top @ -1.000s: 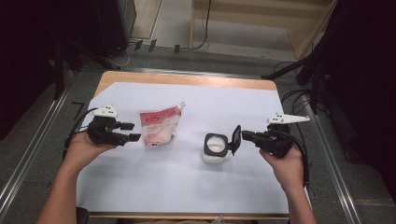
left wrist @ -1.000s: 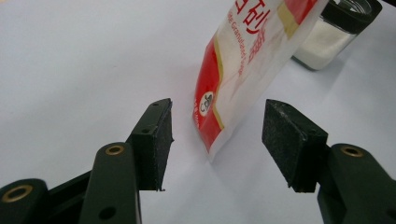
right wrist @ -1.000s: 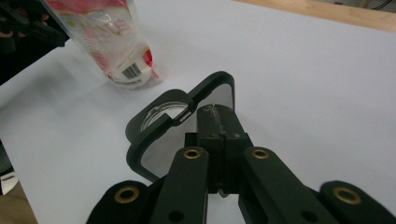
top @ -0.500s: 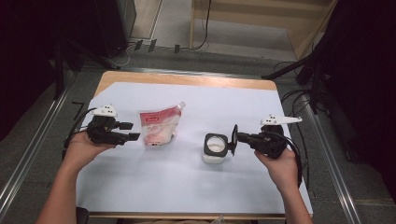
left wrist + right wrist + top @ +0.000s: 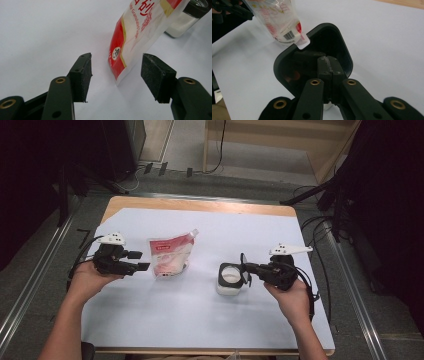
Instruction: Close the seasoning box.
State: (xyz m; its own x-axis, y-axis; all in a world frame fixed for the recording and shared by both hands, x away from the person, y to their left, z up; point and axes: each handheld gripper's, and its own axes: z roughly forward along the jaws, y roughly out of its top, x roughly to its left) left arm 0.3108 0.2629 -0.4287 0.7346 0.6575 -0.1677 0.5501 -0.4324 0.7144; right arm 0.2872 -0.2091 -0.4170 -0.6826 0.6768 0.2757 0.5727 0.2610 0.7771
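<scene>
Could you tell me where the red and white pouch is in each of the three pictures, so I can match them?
High view: the red and white pouch lies left of centre on the white sheet.
Left gripper view: upper right, just beyond the open jaws.
Right gripper view: upper left, behind the black lid.
Shared landmark: the white jar, seen behind the pouch in the left gripper view.

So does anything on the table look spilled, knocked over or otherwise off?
Nothing looks spilled or damaged. The sugar pouch lies flat on the white table cover. The jar stands open because the right gripper holds its black lid pinched on edge beside it. The left gripper is open.
</scene>
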